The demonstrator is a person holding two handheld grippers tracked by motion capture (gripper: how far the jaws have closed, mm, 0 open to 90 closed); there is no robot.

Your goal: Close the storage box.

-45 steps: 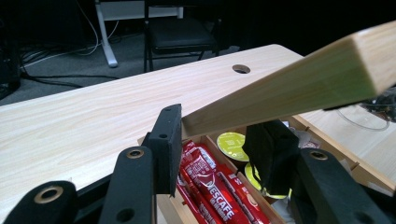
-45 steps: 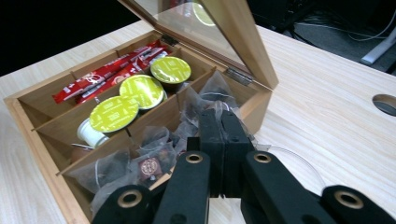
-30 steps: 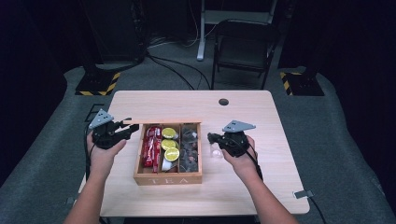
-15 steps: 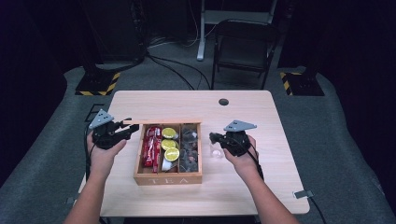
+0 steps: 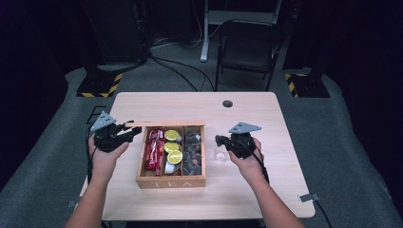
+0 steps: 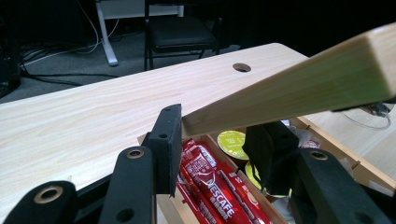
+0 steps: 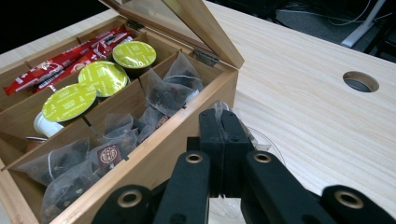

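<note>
Pale wooden table (image 5: 266, 114), with a round cable hole (image 5: 227, 103) near the far edge; dark folding chair (image 5: 248, 47) and cables on the grey floor beyond. Open wooden tea box (image 5: 172, 181) lettered "TEA" at the table's middle, between the two hands, three compartments running front to back.

Left compartment: red Nescafé stick sachets (image 5: 154, 148), lying lengthwise. Middle compartment: yellow-green foil-topped coffee capsules (image 5: 174, 156), lids up, one white cup body showing below them. Right compartment: clear pyramid tea bags (image 7: 175, 88) with dark leaves inside, heaped loosely.

Glass-paned wooden lid (image 6: 299, 84) hinged at the far wall of the box, raised and tilted, long edge running across the box from left to right. Left gripper (image 6: 217, 140) just beside the box's left far corner, pads clamped on the lid's left end, lid edge pinched between them and held up. Lid slanting over the sachets in the left gripper view, blocking part of the far table.

Right gripper (image 7: 219, 128) just beside the box's right wall, jaws pressed together, a scrap of clear film pinched at the tips. Clear round plastic piece (image 5: 219, 153) on the table under that gripper, touching nothing else that can be made out.
</note>
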